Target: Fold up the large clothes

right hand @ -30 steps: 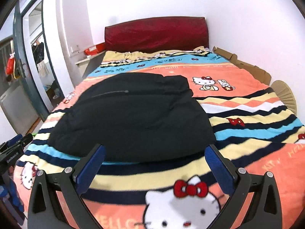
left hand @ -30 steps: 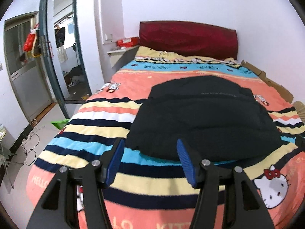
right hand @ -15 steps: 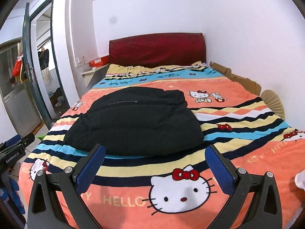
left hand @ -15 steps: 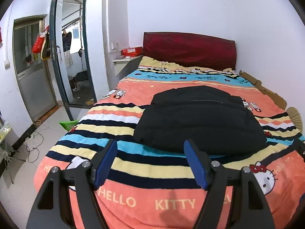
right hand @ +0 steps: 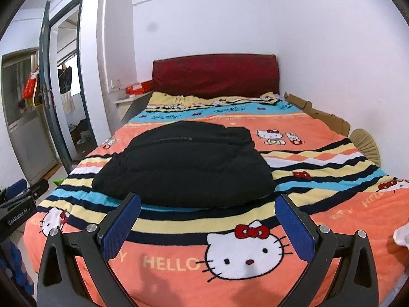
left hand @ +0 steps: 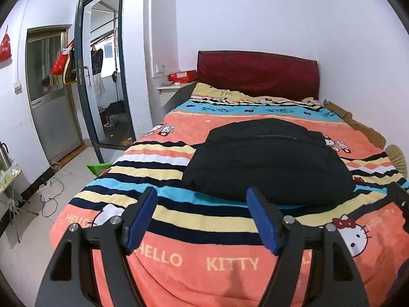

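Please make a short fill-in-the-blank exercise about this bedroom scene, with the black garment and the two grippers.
1. The black jacket lies folded on the striped ____.
2. The headboard behind it is dark ____.
3. The left gripper and the right gripper both have their jaws ____, with nothing between them.
4. The pads are ____ in colour.

Missing words: blanket; red; open; blue

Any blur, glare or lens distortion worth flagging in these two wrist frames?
Left wrist view: sharp, no motion blur; fisheye bends the door frame and darkens the corners. Right wrist view: equally sharp, even daylight; the black jacket shows little fold detail, and soft shadows fall on the blanket near the bottom edge. No glare in either.
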